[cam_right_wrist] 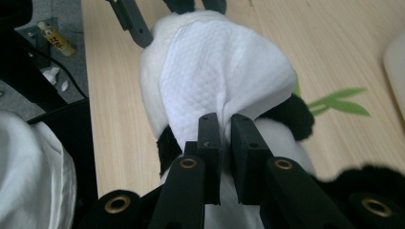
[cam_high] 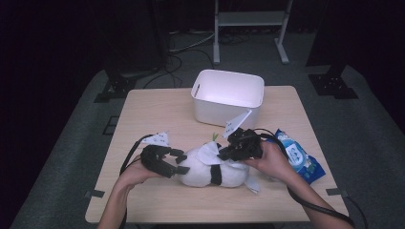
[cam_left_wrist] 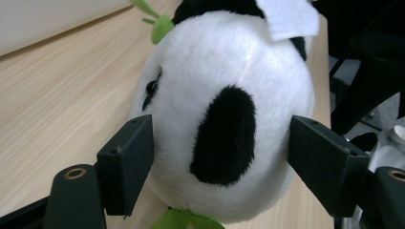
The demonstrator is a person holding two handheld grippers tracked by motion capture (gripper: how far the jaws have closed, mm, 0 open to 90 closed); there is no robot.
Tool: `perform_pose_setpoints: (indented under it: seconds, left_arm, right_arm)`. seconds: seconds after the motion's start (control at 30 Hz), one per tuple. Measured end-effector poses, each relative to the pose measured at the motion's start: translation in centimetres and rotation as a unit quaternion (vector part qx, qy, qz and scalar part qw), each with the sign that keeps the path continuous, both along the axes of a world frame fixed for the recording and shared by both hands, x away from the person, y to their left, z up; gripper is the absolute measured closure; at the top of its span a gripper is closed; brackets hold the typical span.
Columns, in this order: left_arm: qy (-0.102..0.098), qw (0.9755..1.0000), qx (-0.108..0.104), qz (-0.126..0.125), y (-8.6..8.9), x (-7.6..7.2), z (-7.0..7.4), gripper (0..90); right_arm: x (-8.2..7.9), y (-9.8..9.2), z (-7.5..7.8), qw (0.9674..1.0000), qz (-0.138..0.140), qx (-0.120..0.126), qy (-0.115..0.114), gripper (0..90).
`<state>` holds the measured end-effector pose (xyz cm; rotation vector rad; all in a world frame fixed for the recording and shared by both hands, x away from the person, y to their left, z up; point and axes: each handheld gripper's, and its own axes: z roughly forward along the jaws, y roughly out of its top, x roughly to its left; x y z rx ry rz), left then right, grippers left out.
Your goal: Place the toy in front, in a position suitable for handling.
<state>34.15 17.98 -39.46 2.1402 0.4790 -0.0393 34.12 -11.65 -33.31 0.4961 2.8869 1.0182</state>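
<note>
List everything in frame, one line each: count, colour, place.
plush panda: 1, white and black, lying on its side at the table's near middle
white wipe: 1, draped over the panda, pinched by the right tool
wipes packet: 1, blue, on the table's right side by the right hand
storage bin: 1, white, far middle of the table
table: 1, light wood
green leaves: a few, on the table beside the panda
small bottle: 1, yellowish, on the floor
metal frame: 1, grey, on the floor beyond the table
left tool: 1, black, jaws open either side of the panda's head
right tool: 1, black, shut on the wipe
hands: 2, one on each tool
</note>
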Motion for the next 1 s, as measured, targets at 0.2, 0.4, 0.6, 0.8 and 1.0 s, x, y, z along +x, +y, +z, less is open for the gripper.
perform_pose_setpoints:
  seconds: [0.2,0.4,0.6,0.8,1.0]
  left_arm:
    - [-0.02,0.9995,-0.021,-0.01,-1.1,-0.5,1.3,23.4]
    - [-0.041,0.9991,0.002,-0.012,-2.7,-0.6,1.3,26.2]
    - [-0.038,0.9992,-0.006,-0.005,-2.4,-0.6,0.8,30.6]
    - [-0.036,0.9993,-0.008,-0.001,-2.2,-0.5,0.7,31.0]
    - [-0.036,0.9993,-0.009,-0.001,-2.1,-0.6,0.6,31.0]
  right_arm:
    - [-0.2,0.3,-0.5,0.9998,0.007,0.009,0.015,82.5]
    - [-0.4,0.7,-0.3,0.9998,0.017,-0.002,0.004,82.4]
    - [-0.6,-1.5,0.0,0.9999,0.001,0.012,0.01,82.8]
    - [-0.7,-4.3,0.1,0.9996,-0.027,0.011,0.005,82.7]
    - [-0.2,-8.3,-0.7,0.9965,-0.081,0.013,0.015,82.8]
